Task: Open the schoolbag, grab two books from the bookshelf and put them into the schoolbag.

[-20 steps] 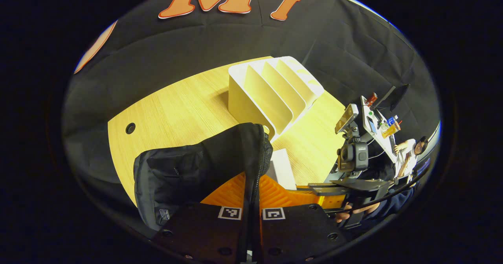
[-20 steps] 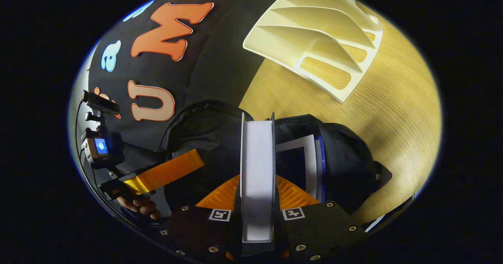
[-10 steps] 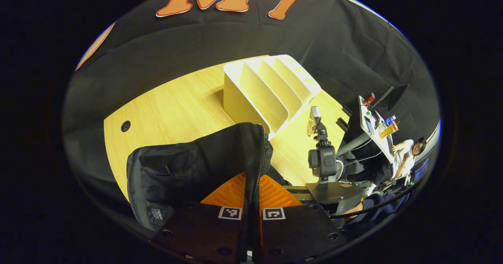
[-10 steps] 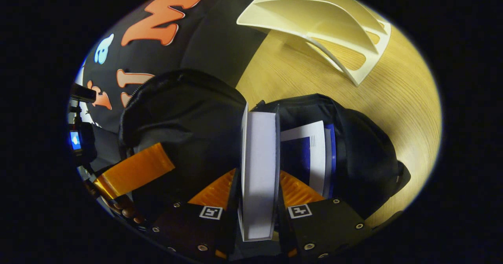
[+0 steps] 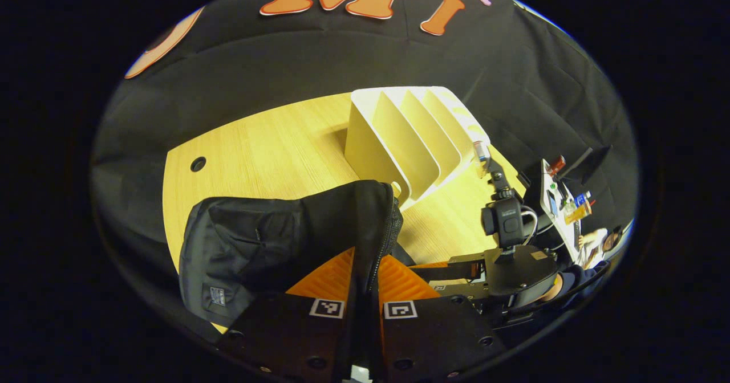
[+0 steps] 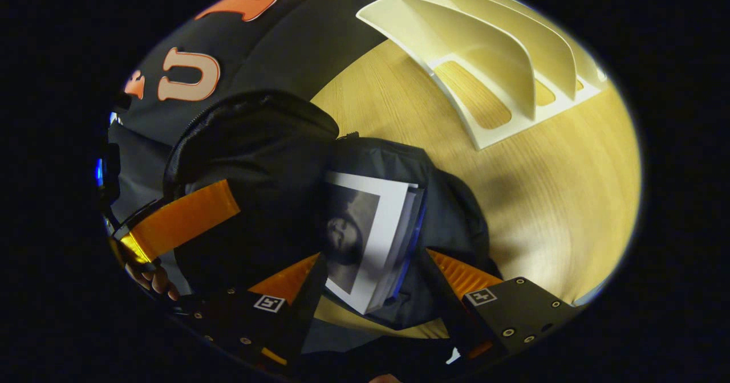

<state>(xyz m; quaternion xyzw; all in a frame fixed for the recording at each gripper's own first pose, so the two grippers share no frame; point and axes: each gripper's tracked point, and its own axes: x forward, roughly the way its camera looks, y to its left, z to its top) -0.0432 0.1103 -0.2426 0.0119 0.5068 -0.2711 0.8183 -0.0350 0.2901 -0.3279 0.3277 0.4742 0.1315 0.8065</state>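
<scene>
The schoolbag (image 6: 268, 161) is lying open with books (image 6: 370, 240) inside, the bookshelf (image 6: 502, 58) standing bare. The left claw (image 5: 365, 292) is clenching the bag's flap; the right claw (image 6: 370, 292) is spread wide, released, so the task is looking nearly complete.

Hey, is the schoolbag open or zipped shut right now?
Open. The left tool is shut on the schoolbag's flap, holding it up, and books sit inside its mouth.

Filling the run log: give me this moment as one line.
left gripper: shut on black schoolbag flap | right gripper: open | white-covered book: in bag | white slotted bookshelf: empty
</scene>
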